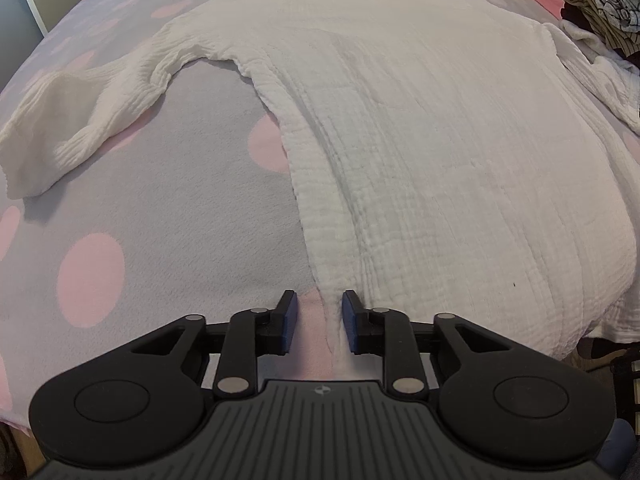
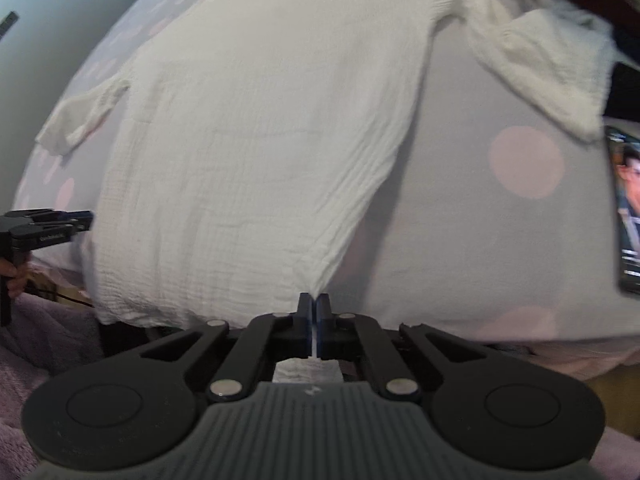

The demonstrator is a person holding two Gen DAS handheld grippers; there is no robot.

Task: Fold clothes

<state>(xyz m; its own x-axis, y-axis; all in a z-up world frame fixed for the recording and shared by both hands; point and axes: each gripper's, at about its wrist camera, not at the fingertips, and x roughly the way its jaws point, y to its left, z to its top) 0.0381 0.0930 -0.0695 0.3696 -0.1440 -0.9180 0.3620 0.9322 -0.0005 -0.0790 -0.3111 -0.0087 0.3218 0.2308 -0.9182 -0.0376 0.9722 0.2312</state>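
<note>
Sleeve (image 1: 76, 120) of the white crinkled garment (image 1: 420, 140) trails toward the left edge of my left wrist view, lying flat on the grey blanket with pink dots (image 1: 160, 220). Right of it the body of the garment spreads up the middle of the frame, its lower corner running down between the fingers of my left tongs (image 1: 319, 322). Those fingers stand a little apart, with cloth between them but not yet squeezed. Far upper right sits a heap of patterned clothes (image 1: 600, 0).

In my right wrist view, my left tongs (image 2: 86, 218) poke in at the left edge beside the hem. The garment fills the centre, its other sleeve (image 2: 540, 60) at upper right. My right tongs (image 2: 313, 304) are pressed together, pinching the lower corner, which lifts off the blanket. A phone screen (image 2: 628, 208) lies at the right edge.
</note>
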